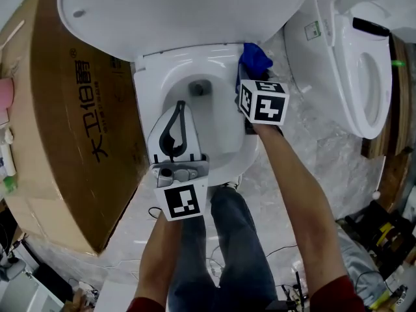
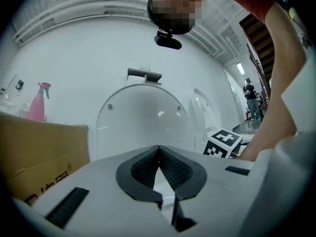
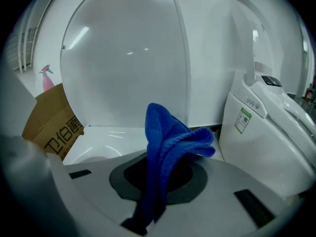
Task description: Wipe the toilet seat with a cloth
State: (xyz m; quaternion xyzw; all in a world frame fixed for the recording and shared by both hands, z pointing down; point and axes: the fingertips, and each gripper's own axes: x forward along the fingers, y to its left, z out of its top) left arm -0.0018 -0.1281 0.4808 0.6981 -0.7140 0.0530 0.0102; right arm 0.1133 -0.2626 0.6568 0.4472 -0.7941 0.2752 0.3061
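A cardboard box [image 1: 65,109] stands at the left. The left gripper [image 1: 180,107], jaws together and empty, hovers over the toilet bowl [image 1: 146,83]. The right gripper [image 3: 159,179] is clamped on the blue cloth [image 1: 255,58] at the bowl's right rear rim, below the raised lid [image 1: 182,12]. Another toilet [image 1: 351,64] stands at the right
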